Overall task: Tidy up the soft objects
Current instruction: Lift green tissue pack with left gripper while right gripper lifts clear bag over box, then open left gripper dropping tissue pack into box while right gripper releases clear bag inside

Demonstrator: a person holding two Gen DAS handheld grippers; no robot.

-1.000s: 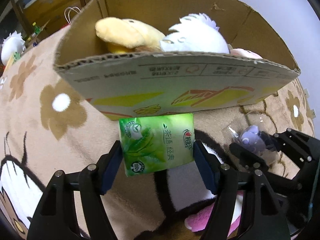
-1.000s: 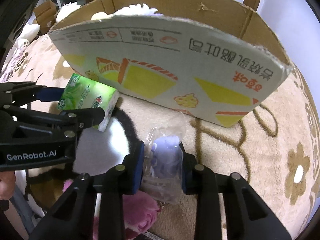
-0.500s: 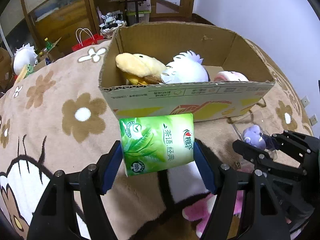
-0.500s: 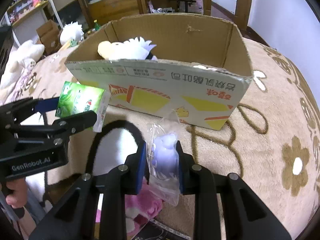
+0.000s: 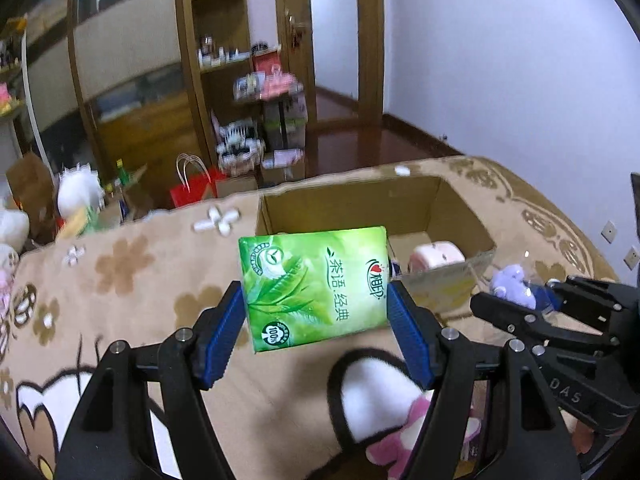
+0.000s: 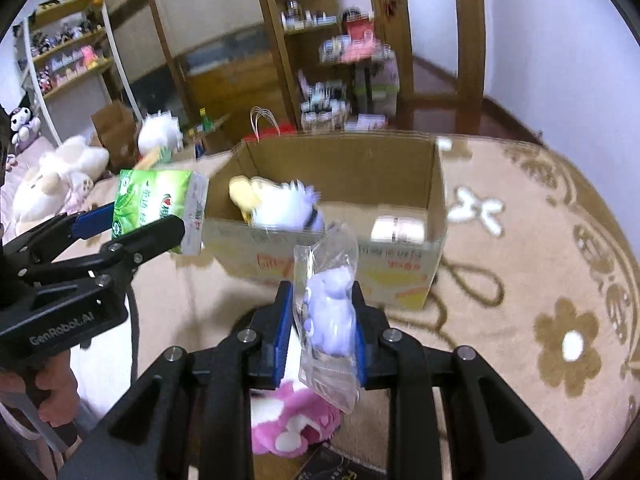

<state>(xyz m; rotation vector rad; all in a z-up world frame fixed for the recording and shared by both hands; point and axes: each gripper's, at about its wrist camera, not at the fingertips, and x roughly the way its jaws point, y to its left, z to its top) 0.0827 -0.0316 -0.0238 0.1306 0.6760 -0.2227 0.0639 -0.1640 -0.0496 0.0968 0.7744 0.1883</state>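
Left gripper (image 5: 316,312) clamps the soft, light green tissue pack (image 5: 316,284) by its short ends, right gripper (image 6: 320,316) pinches the slippery bagged purple toy (image 6: 330,308), both just short of the cardboard box (image 6: 438,208).

The shelves (image 6: 320,20) at the back are smeared by motion, so the small goods on them cannot be told apart. In the left wrist view the tissue pack (image 5: 316,286) hides the near left corner of the cardboard box (image 5: 440,208) and the toys there; only a pink roll (image 5: 438,256) shows. The pink plush toy (image 6: 292,420) on the blanket (image 6: 560,240) lies half hidden under the right gripper (image 6: 320,334). The print on the box's front wall is too blurred to read.
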